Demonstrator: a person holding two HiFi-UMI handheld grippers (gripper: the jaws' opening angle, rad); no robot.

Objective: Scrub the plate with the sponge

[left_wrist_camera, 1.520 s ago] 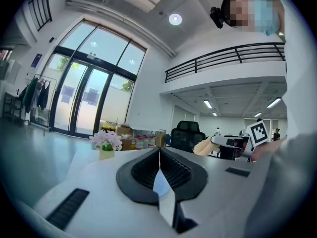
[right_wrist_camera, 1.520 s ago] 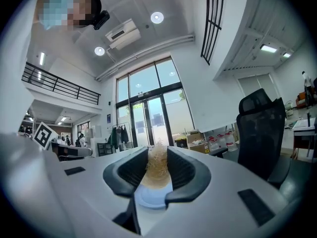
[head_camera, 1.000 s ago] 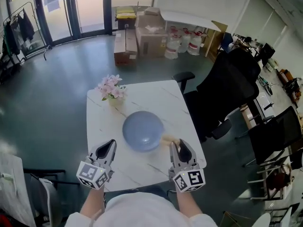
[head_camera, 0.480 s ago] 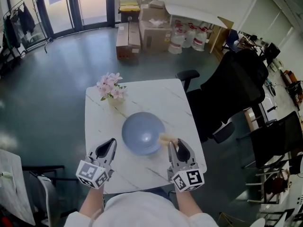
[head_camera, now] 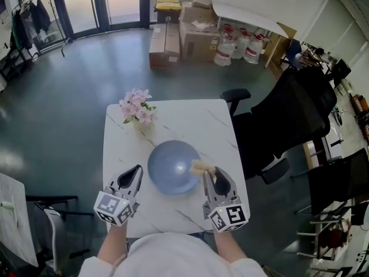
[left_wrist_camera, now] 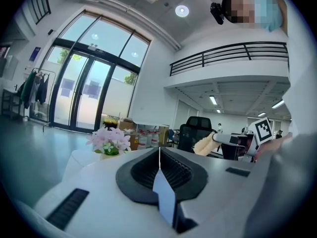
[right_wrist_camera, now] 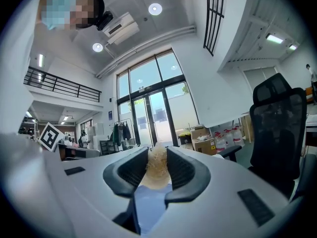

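Holding the sponge (head_camera: 199, 167) clamped in my right claw (head_camera: 210, 176), pads pressed on both its sides; the sponge hangs over the right rim of the plate (head_camera: 172, 167). The blue plate sits mid-table, a bit nearer my edge. My left claw (head_camera: 134, 174) is closed on nothing, jaws together, over the near left part of the table (head_camera: 184, 120), apart from the plate's left rim. Bare marble runs from the plate to the far edge and on both sides. Flowers (head_camera: 136, 108) stand at the far left corner, well apart from the plate. A black office chair (head_camera: 288, 114) sits just off the table's right edge.
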